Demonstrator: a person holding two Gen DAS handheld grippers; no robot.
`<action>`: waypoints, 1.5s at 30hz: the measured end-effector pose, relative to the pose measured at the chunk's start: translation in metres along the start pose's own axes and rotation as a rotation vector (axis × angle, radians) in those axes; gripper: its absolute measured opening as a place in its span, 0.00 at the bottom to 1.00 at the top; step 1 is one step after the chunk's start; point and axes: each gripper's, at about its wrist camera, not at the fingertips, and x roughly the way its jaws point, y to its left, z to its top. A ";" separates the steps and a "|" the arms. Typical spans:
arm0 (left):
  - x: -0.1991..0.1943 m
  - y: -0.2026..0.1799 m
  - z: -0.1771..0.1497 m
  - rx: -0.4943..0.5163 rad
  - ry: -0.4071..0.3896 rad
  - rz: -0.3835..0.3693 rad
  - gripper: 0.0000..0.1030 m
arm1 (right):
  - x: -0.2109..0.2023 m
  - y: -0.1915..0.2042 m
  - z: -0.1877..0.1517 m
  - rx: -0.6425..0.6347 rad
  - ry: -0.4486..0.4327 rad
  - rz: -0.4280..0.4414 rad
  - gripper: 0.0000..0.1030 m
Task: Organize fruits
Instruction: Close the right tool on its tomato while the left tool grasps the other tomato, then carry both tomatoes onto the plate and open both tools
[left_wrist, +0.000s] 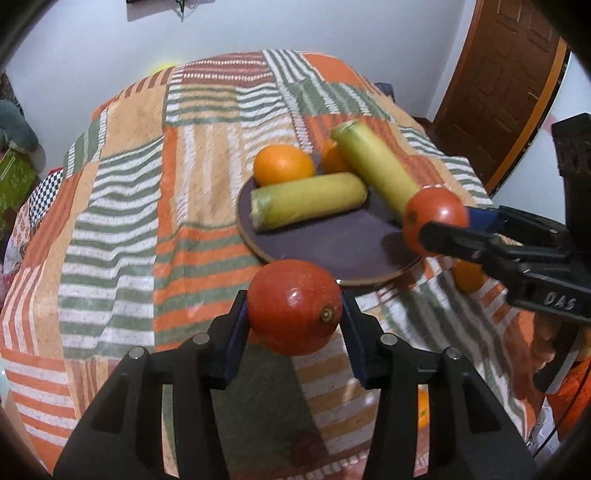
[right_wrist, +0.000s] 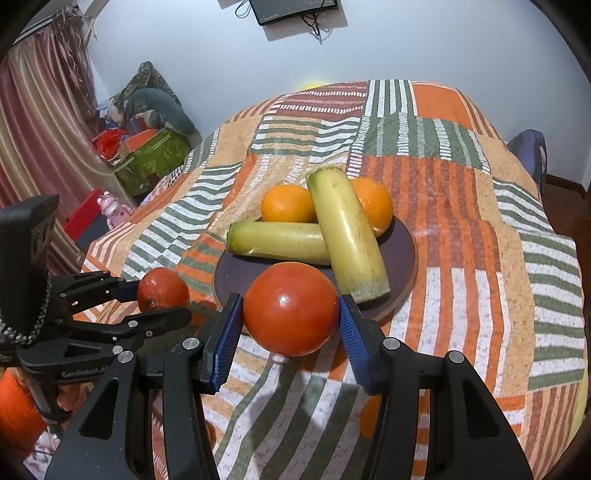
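Observation:
A dark round plate (left_wrist: 332, 247) (right_wrist: 240, 277) sits on the patchwork cloth and holds two oranges (left_wrist: 283, 164) (right_wrist: 288, 204) and two yellow-green cylindrical pieces (left_wrist: 306, 201) (right_wrist: 347, 236). My left gripper (left_wrist: 294, 308) is shut on a red tomato (left_wrist: 294, 306), held just short of the plate's near rim; it also shows in the right wrist view (right_wrist: 162, 293). My right gripper (right_wrist: 291, 312) is shut on another red tomato (right_wrist: 291, 308) above the plate's near rim; in the left wrist view it (left_wrist: 436, 225) hangs over the plate's right side.
The striped orange, green and white cloth (left_wrist: 147, 221) covers the whole table. Another orange (left_wrist: 469, 275) lies on the cloth under the right gripper. Boxes and toys (right_wrist: 147, 147) stand by the curtain to the left. A wooden door (left_wrist: 498, 92) is at the right.

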 end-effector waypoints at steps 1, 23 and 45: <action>0.001 -0.002 0.002 0.002 -0.002 -0.004 0.46 | 0.001 0.000 0.002 -0.008 0.000 -0.004 0.47; 0.034 0.006 0.026 0.006 0.010 -0.015 0.46 | 0.046 0.002 0.012 -0.066 0.074 -0.008 0.47; 0.048 0.001 0.037 -0.045 0.031 -0.025 0.68 | 0.005 -0.003 0.006 -0.045 0.002 0.001 0.60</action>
